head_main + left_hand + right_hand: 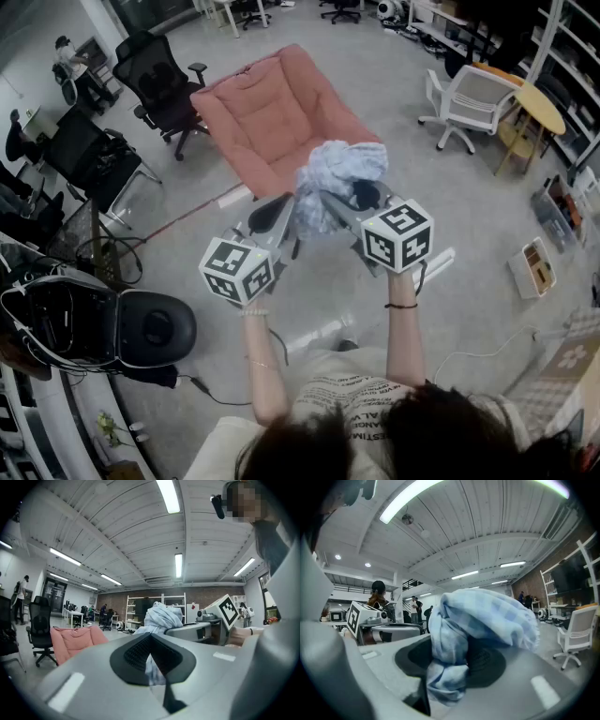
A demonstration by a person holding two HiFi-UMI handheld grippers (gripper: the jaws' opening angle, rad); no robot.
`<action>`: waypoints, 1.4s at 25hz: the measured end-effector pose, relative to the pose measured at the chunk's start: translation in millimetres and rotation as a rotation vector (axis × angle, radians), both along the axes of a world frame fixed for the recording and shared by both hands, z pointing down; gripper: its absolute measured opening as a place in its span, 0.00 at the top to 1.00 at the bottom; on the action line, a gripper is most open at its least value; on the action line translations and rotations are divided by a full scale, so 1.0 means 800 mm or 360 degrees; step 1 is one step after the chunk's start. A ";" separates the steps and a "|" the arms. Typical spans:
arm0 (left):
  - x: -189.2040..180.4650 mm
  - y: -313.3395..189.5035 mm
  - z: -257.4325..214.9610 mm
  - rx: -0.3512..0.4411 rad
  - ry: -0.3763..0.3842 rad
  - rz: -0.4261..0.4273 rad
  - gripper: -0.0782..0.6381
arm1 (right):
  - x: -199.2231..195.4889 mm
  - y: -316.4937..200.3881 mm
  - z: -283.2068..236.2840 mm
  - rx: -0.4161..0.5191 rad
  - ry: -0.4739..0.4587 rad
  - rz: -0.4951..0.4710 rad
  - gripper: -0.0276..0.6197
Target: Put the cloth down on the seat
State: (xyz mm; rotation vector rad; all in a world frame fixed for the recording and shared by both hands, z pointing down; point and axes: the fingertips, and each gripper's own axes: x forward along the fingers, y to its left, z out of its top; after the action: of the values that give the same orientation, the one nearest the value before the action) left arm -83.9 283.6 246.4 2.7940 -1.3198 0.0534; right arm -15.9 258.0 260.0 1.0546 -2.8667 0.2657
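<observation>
A crumpled light blue checked cloth (339,178) hangs in the air between both grippers, in front of the pink padded seat (272,117) on the floor. My left gripper (284,214) is shut on a thin strip of the cloth (151,667), which runs down between its black pads (136,651). My right gripper (352,199) is shut on the cloth (473,625), and the bunched bulk drapes over its pads (487,660). From the left gripper view the cloth's bulk (161,615) sits atop the right gripper (199,629), with the seat (70,639) low at the left.
Black office chairs (159,89) stand left of the seat. A white chair (473,98) and a round wooden table (541,108) are at the right. An open black case (94,323) lies at the near left. Boxes (534,267) sit on the floor at the right.
</observation>
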 end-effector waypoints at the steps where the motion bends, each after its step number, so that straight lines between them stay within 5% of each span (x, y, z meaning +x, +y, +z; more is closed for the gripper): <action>1: 0.000 0.000 0.001 -0.0001 0.0001 0.0000 0.89 | 0.000 0.000 0.001 0.0000 0.0000 0.0000 0.67; 16: 0.022 -0.022 0.005 -0.0031 -0.0004 -0.0003 0.89 | 0.021 -0.023 0.007 -0.0043 0.0002 0.0002 0.67; 35: 0.046 -0.031 0.025 -0.0080 0.0059 -0.0186 0.89 | 0.075 -0.043 0.037 -0.0164 -0.0020 -0.0030 0.67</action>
State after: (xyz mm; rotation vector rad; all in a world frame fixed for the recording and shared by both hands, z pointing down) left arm -47.3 259.1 266.6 2.6580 -1.4489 0.0292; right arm 44.0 223.3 289.4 1.0107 -2.8374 0.4152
